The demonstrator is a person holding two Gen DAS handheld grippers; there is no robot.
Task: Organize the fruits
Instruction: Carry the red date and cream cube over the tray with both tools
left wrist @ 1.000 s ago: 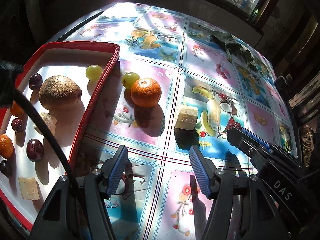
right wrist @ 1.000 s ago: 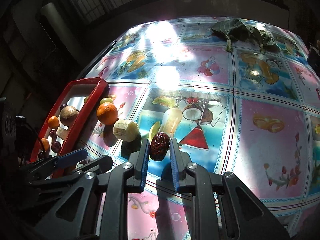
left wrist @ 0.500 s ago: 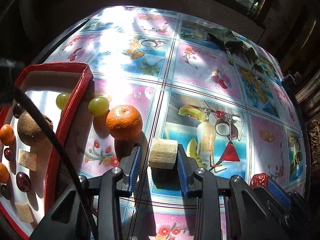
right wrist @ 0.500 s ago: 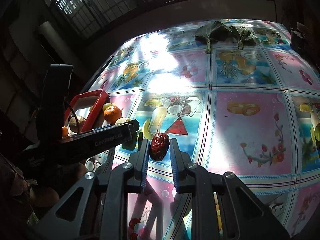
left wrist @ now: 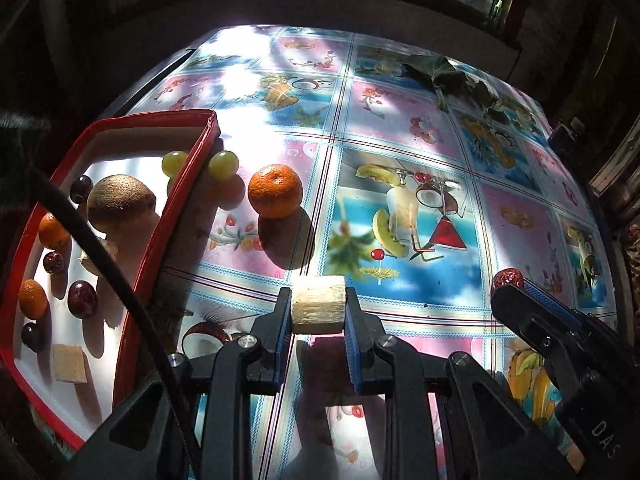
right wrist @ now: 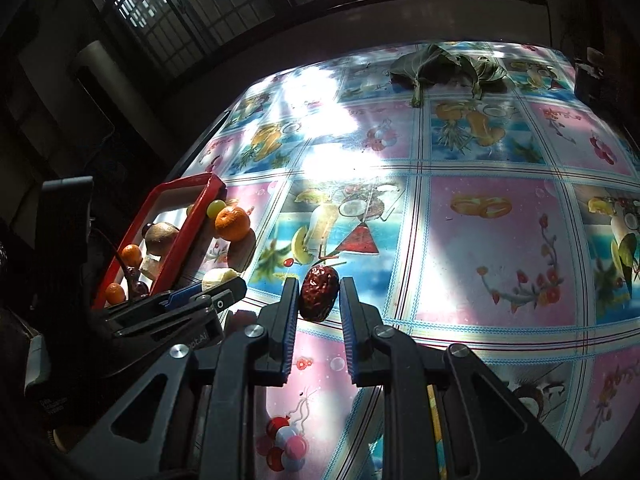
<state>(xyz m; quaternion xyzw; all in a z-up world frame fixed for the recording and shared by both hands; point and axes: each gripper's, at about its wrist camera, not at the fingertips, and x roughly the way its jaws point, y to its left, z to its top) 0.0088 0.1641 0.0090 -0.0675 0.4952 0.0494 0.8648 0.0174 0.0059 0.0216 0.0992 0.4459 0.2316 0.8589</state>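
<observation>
My left gripper (left wrist: 318, 306) is shut on a pale banana piece (left wrist: 318, 309) and holds it above the tablecloth. My right gripper (right wrist: 319, 298) is shut on a dark red date (right wrist: 319, 293), also lifted; it shows at the right of the left wrist view (left wrist: 507, 279). A red-rimmed white tray (left wrist: 168, 216) at the left holds a kiwi (left wrist: 120, 204), small oranges, dark fruits, a green grape (left wrist: 174, 162) and pale pieces. An orange (left wrist: 275, 190) and a green grape (left wrist: 223, 164) lie on the cloth just right of the tray.
The table carries a glossy fruit-print cloth (right wrist: 480, 248). Green leaves (right wrist: 444, 64) lie at its far edge. A black cable (left wrist: 100, 264) crosses in front of the tray. Dark walls and barred windows stand behind the table.
My left gripper closed on the banana piece and lifted it off the cloth. My right gripper kept its hold on the date and stayed raised beside the left one.
</observation>
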